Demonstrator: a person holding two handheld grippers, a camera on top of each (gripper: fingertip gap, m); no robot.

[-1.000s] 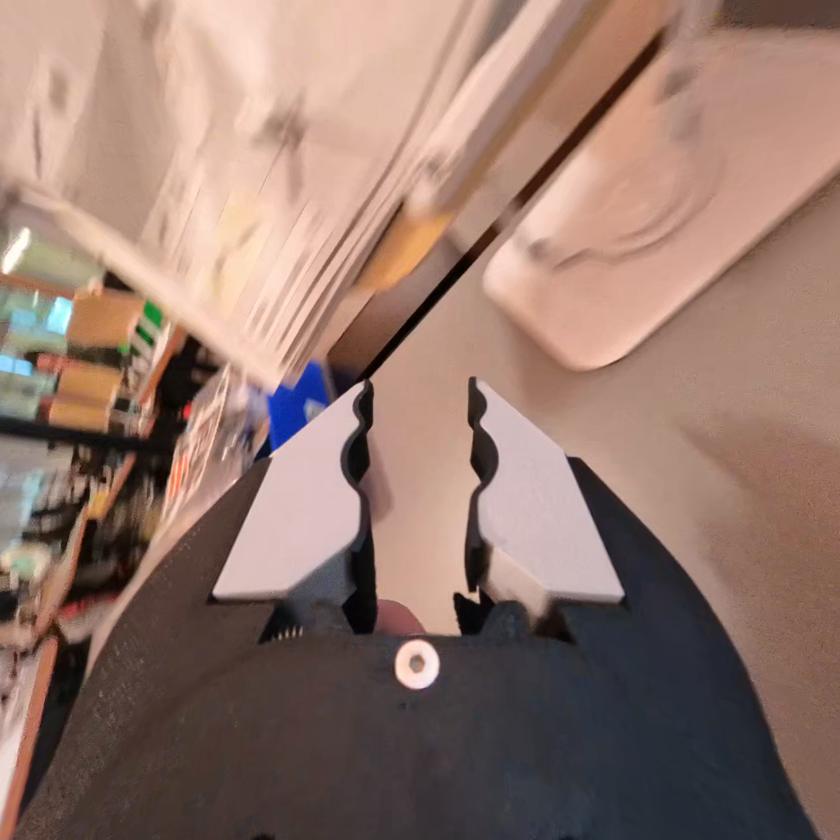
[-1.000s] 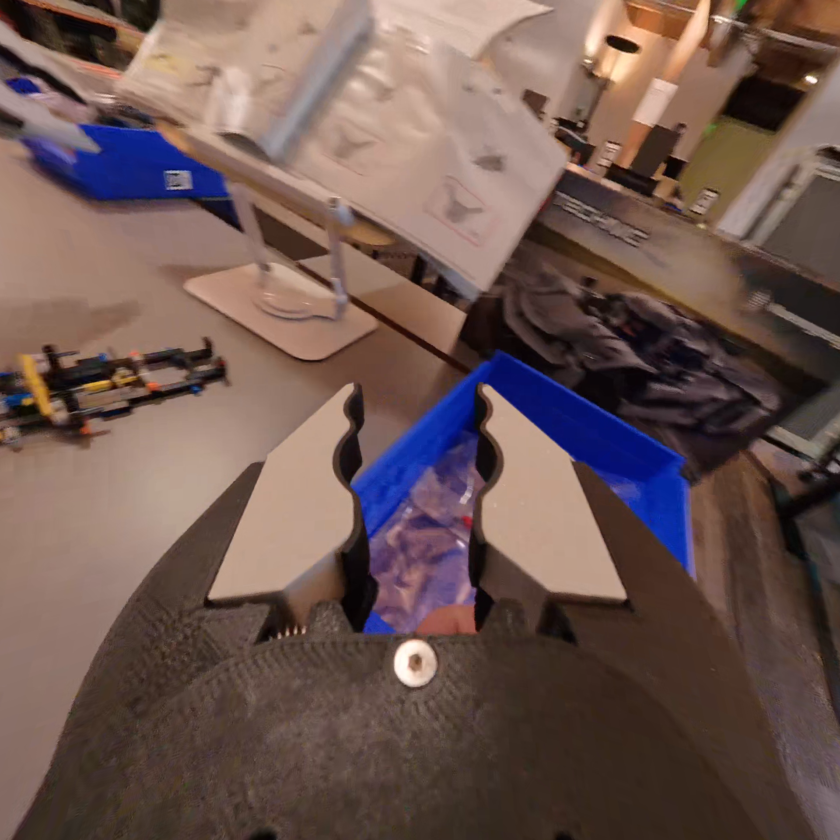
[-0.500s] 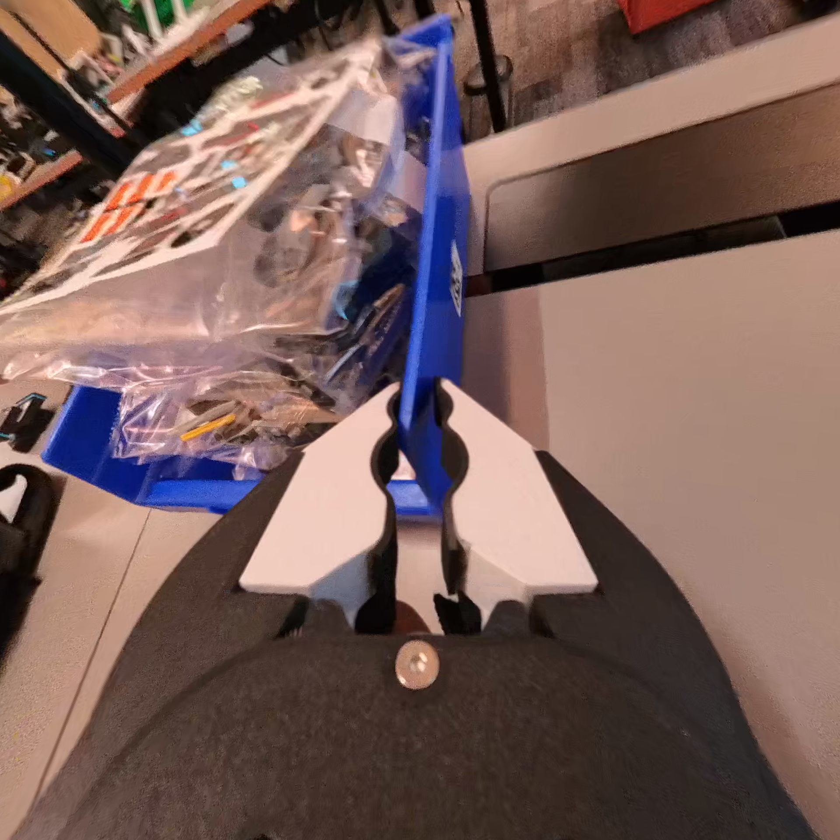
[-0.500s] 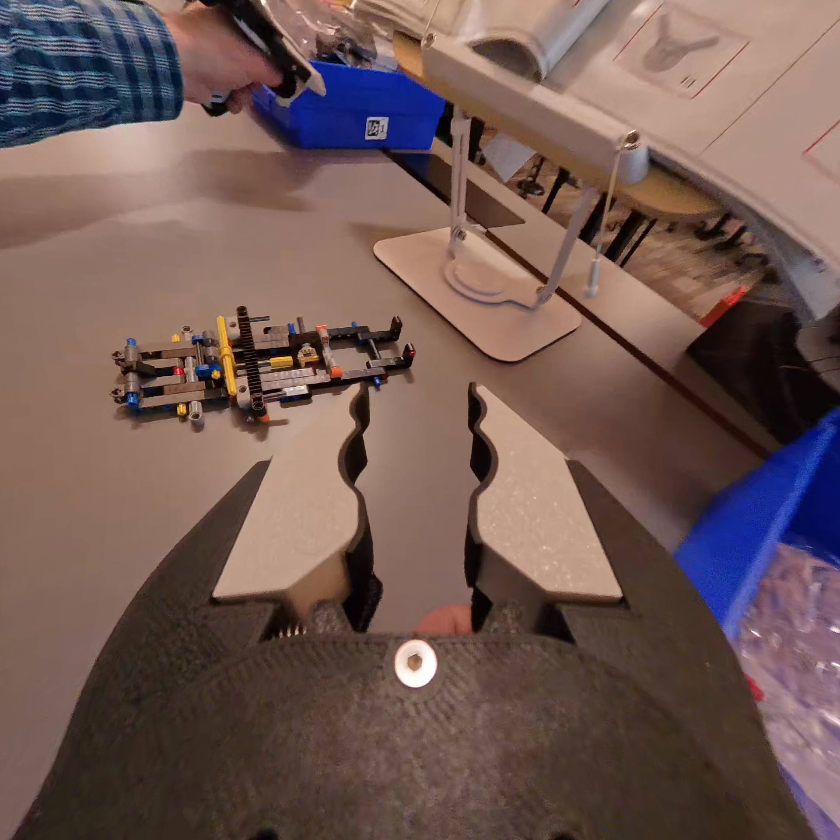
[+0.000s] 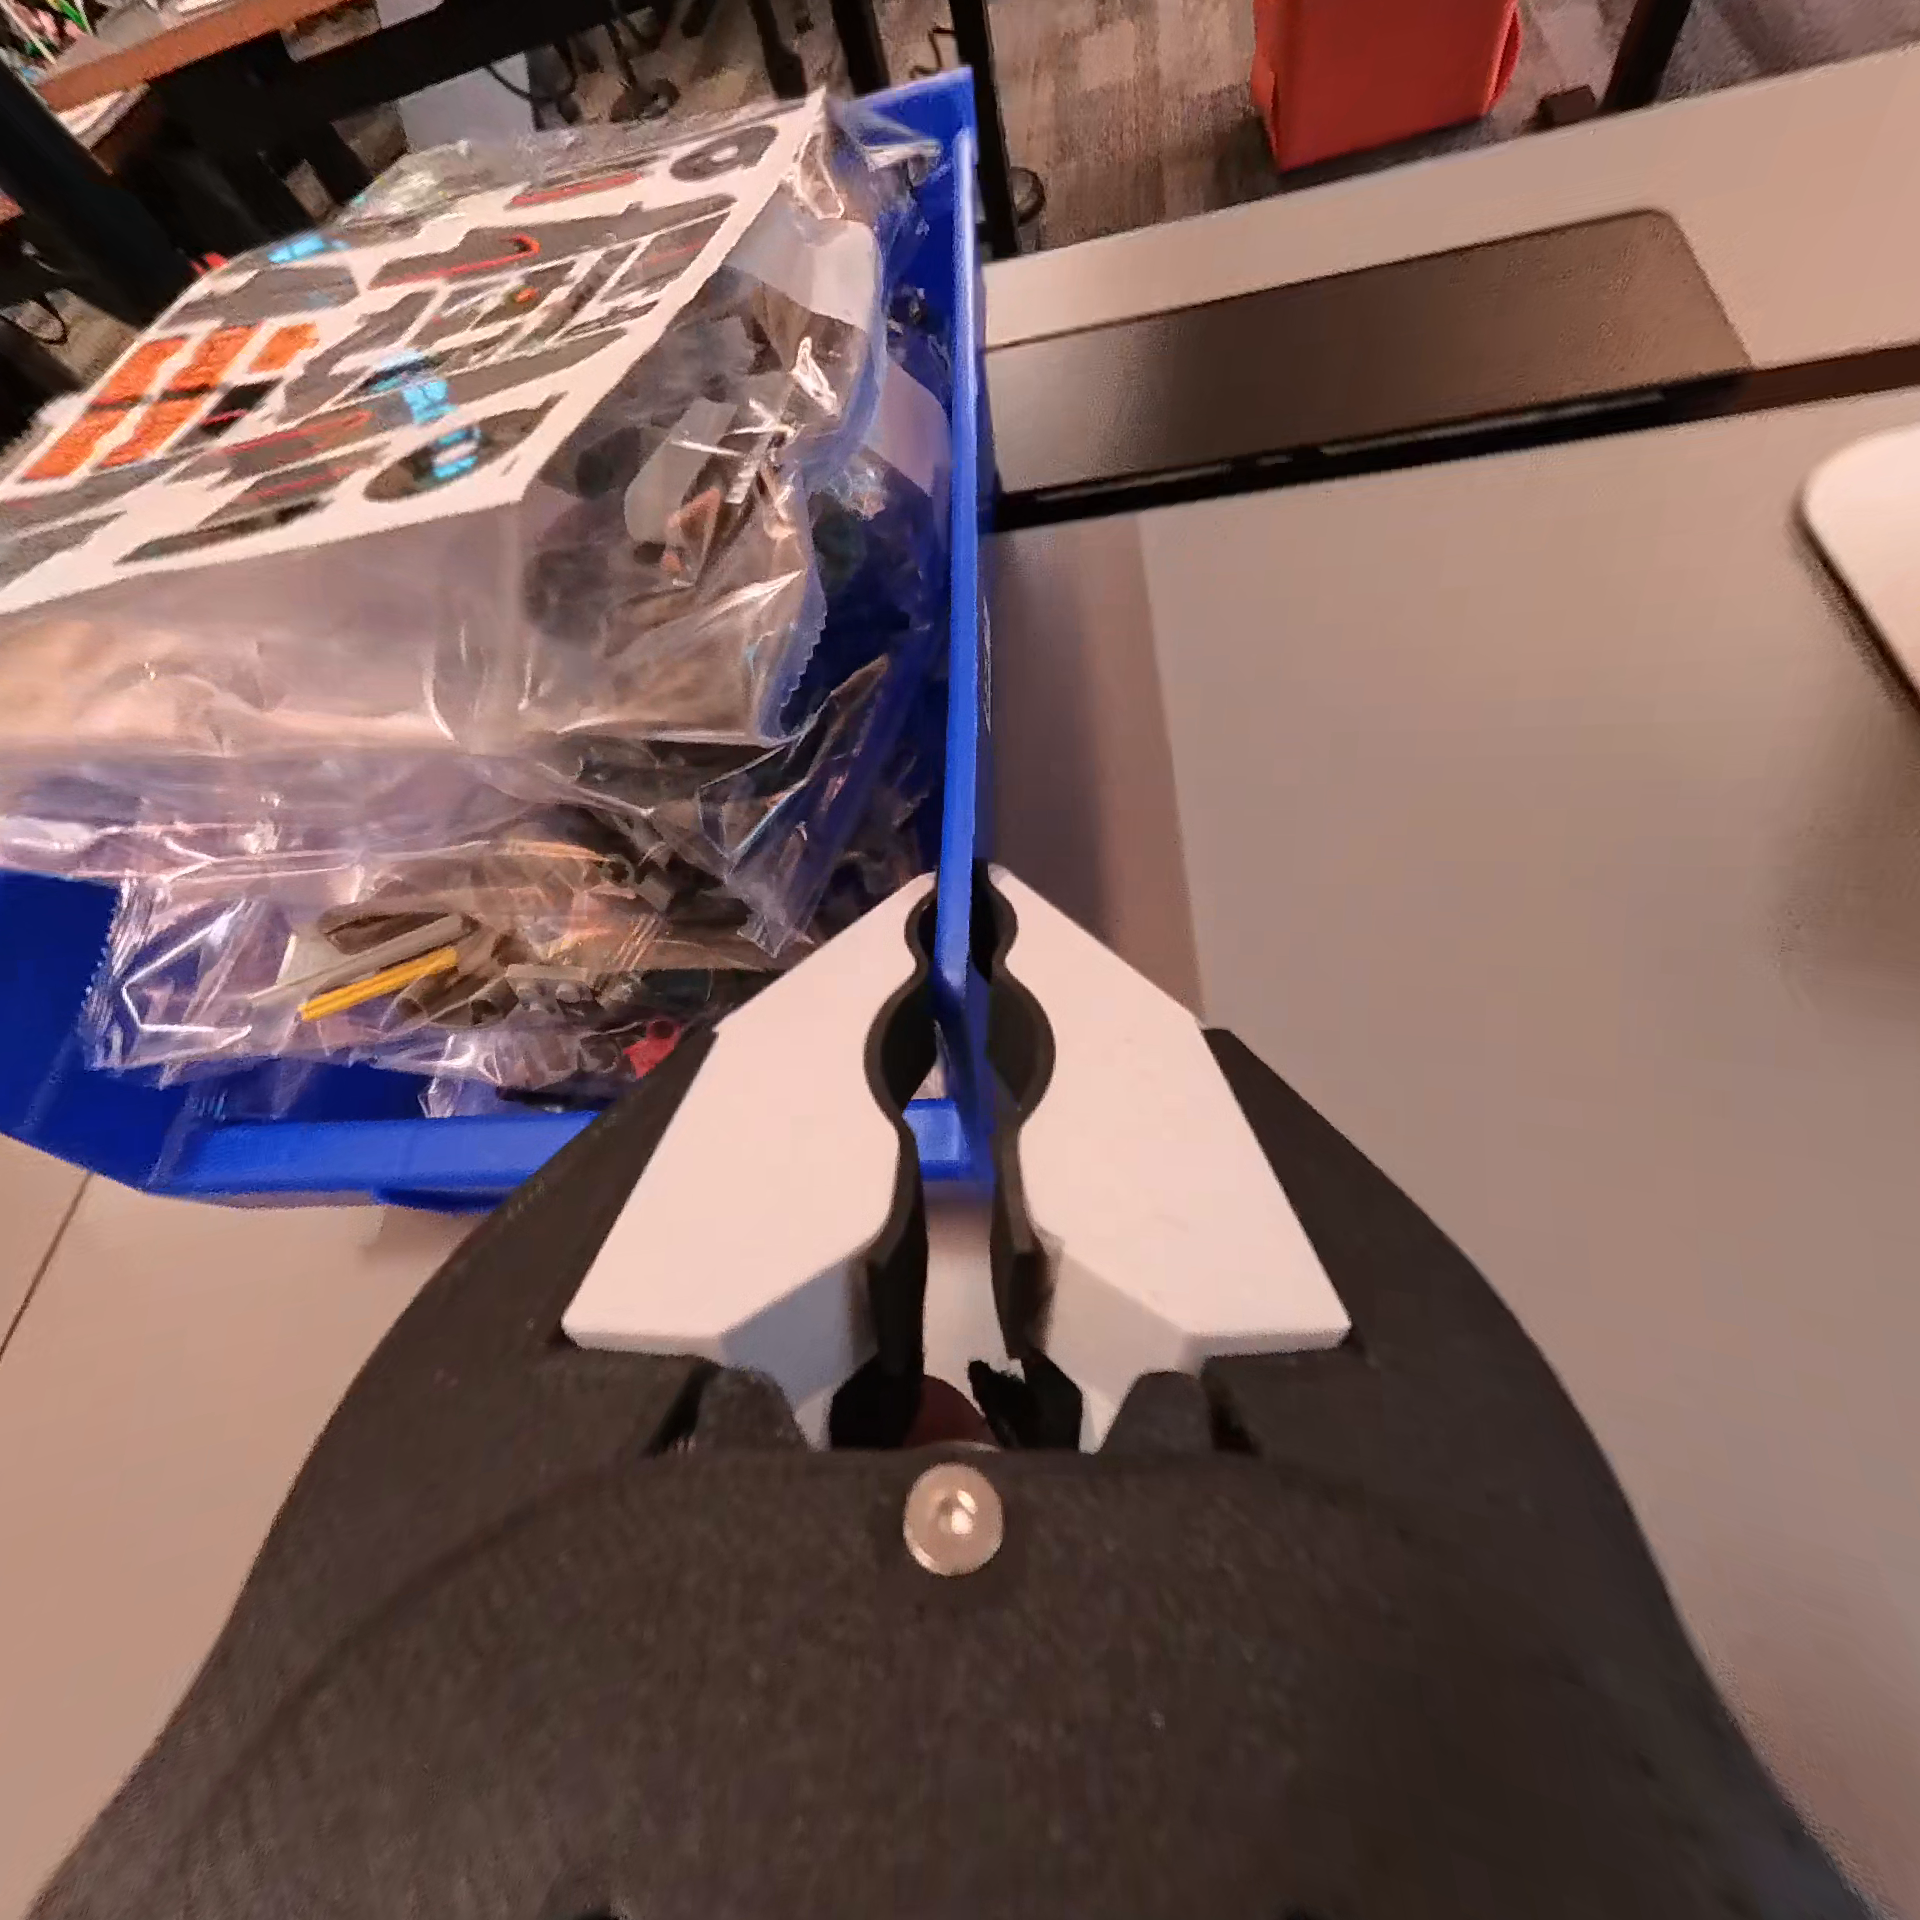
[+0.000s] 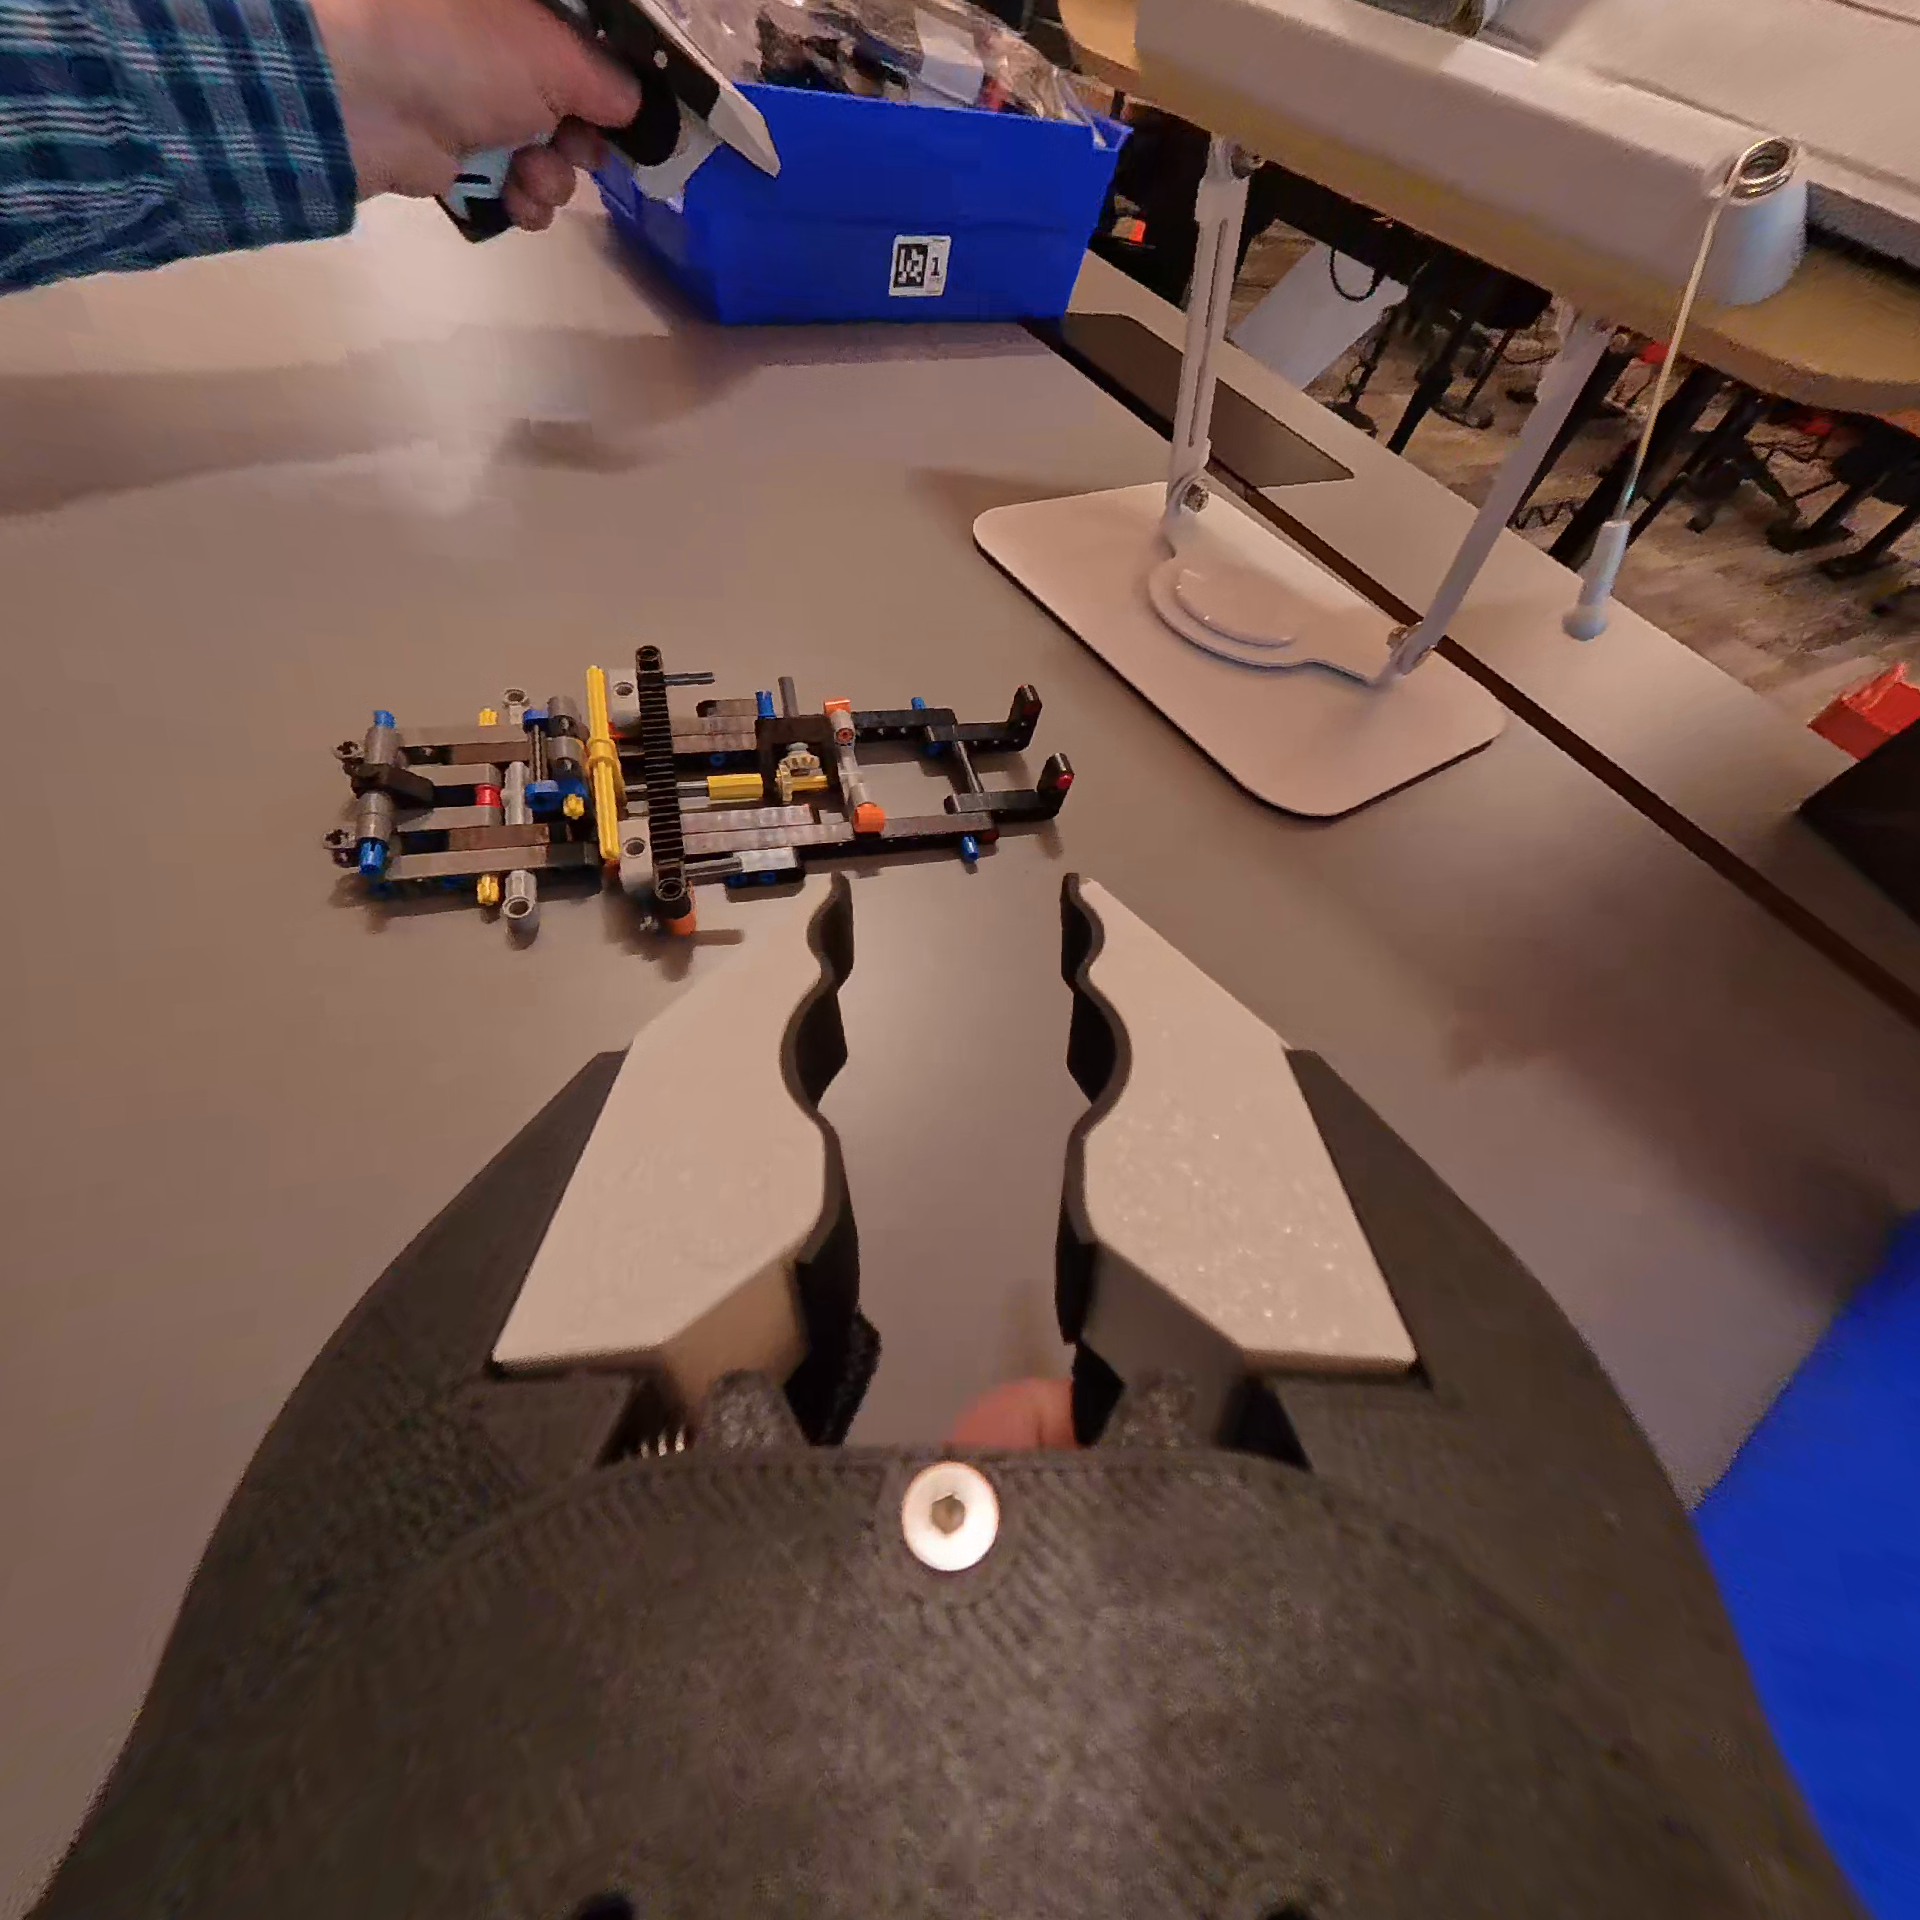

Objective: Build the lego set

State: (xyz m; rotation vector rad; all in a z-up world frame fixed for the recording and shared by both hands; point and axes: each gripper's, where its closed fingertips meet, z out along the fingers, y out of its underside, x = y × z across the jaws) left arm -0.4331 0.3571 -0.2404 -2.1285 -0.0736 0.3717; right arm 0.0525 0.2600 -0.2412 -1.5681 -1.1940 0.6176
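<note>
- The left gripper (image 5: 961,894) is clamped on the side wall of a blue bin (image 5: 961,665), one finger inside the wall and one outside, near the bin's front corner.
- That bin stands at the far left part of the table (image 5: 1455,831), by its back edge, and is heaped with clear bags of lego parts (image 5: 540,727); a sticker sheet (image 5: 343,384) lies on top of the heap.
- The right gripper (image 6: 956,894) hovers over the table with its jaws spread apart and nothing between them.
- The partly built lego chassis (image 6: 686,784), a flat frame of black and grey beams with yellow, blue and orange pins, lies on the middle of the table, just beyond the right gripper's left fingertip and apart from it.
- A white stand (image 6: 1236,634) rests near the back edge of the table, to the right of the chassis.
- A second blue bin (image 6: 1829,1538) shows at the table's right edge, mostly cut off.
- A hand (image 6: 468,94) in a plaid sleeve holds the left gripper at the far bin.
</note>
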